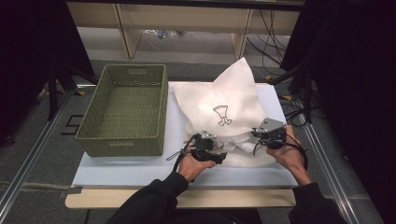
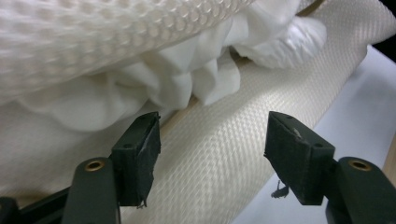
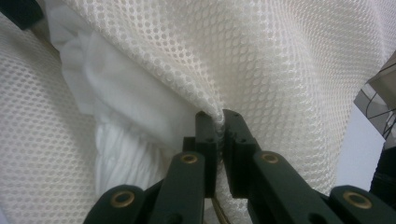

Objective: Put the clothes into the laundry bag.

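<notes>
A white mesh bag [image 1: 224,100] with a small black drawing lies on the white board [image 1: 140,170]. White cloth [image 2: 187,79] bulges out of its near opening between the two mesh layers. My left gripper [image 1: 222,157] is at the bag's near edge. Its jaws stand open [image 2: 212,135] over the lower mesh layer [image 2: 224,158], and nothing is pinched between them. My right gripper [image 1: 256,148] is at the bag's near right side. It is shut [image 3: 218,119] on a fold of the upper mesh layer [image 3: 261,60], with the white cloth [image 3: 126,112] just to its left.
An empty green woven basket [image 1: 123,140] stands to the left of the bag on the board. Metal rails run along both sides of the table. A wooden shelf [image 1: 130,32] and cables are at the back.
</notes>
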A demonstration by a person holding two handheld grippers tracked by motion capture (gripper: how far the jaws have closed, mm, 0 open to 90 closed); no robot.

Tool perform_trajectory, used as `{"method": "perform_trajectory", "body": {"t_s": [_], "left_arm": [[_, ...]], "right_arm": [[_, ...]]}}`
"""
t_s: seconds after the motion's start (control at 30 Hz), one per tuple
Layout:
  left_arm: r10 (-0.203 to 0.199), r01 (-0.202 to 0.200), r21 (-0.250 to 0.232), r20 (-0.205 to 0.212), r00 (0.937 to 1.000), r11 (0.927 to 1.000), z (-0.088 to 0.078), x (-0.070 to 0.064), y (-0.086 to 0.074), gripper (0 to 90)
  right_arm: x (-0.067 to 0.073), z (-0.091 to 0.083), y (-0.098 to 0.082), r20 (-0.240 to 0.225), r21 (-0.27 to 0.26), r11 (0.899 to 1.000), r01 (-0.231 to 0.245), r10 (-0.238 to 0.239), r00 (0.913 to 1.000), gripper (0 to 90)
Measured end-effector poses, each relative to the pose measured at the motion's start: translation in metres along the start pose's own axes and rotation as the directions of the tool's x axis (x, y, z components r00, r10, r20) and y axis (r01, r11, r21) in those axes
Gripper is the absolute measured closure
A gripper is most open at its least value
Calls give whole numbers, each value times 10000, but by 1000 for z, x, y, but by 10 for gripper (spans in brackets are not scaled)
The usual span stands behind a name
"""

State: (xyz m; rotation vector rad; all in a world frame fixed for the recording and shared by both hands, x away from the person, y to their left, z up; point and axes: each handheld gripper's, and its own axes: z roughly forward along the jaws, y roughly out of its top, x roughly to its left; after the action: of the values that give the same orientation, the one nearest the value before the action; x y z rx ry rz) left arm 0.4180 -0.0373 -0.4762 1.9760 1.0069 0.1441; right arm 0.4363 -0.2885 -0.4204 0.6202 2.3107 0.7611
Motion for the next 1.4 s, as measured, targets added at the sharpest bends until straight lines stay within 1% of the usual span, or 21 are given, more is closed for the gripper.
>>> {"method": "perform_trajectory", "body": {"t_s": [0.13,0.17,0.23,0.27,0.3,0.33,0.43,0.5,0.57,0.63,0.73,0.83,0.87,1.0,1.03,1.1,1.17,1.27,1.3,1.33,1.4], "left_arm": [[20,-18,-147,97,10000,9999,9,-5,7,335],[-43,44,-210,49,10000,9998,11,-6,9,334],[-346,350,-413,87,9994,9985,17,-8,13,326],[-278,280,-381,40,9996,9989,18,-8,15,326],[-403,405,-403,59,9992,9984,20,-8,17,325],[-939,938,-542,7,9956,9941,26,-10,20,326],[-728,704,-616,-373,9966,9956,32,-11,24,403],[-858,815,-818,-517,9950,9933,34,-11,27,497],[-974,899,-1123,-630,9932,9896,37,-11,29,654],[-777,688,-1070,-814,9936,9919,37,-9,32,753],[-641,494,-1208,-1212,9906,9914,39,-7,37,819],[-793,570,-1531,-1435,9865,9866,40,-5,42,840],[-604,314,-1637,-1754,9827,9860,44,-6,46,840],[-540,285,-1457,-1745,9832,9889,49,-8,45,806],[-419,225,-1251,-1549,9870,9919,49,-9,43,774],[-374,217,-1167,-1346,9902,9929,46,-11,38,707],[-64,-31,-872,-1088,9940,9962,40,-15,33,603],[253,-262,-130,-678,9974,9996,32,-24,23,486],[286,-296,-136,-706,9971,9995,31,-27,21,462],[342,-346,-93,-473,9983,9994,31,-33,18,446],[280,-291,-215,-491,9984,9993,34,-34,18,412]], "right_arm": [[0,-11,4,-148,-213,9996,-187,183,9997,866],[-1,-13,5,-277,-255,9996,-93,86,9996,866],[0,-16,6,-311,-227,9993,-312,305,9991,867],[-1,-17,7,-365,-258,9995,-185,175,9992,867],[0,-18,7,-378,-230,9991,-357,348,9987,867],[0,-19,7,-412,-216,9990,-388,379,9984,868],[0,-20,7,-510,-209,9987,-463,452,9977,868],[0,-19,7,-573,-213,9992,-347,335,9978,868],[1,-20,7,-631,-137,9993,-356,347,9974,869],[2,-20,7,-676,-49,9988,-486,482,9966,870],[4,-20,7,-905,103,9976,-686,692,9935,873],[4,-20,7,-964,113,9984,-546,555,9938,875],[6,-21,8,-1049,212,9979,-606,625,9925,877],[6,-19,7,-1233,242,9982,-546,572,9907,877],[6,-18,5,-1279,323,9965,-766,801,9885,876],[5,-16,2,-1353,399,9964,-747,795,9876,876],[5,-14,1,-1351,468,9952,-855,911,9866,876],[4,-14,1,-1370,475,9952,-854,912,9864,874],[4,-14,2,-1328,466,9955,-830,885,9872,874],[4,-15,2,-1353,455,9953,-857,911,9866,874],[3,-15,2,-1384,459,9952,-861,917,9861,874]]}}
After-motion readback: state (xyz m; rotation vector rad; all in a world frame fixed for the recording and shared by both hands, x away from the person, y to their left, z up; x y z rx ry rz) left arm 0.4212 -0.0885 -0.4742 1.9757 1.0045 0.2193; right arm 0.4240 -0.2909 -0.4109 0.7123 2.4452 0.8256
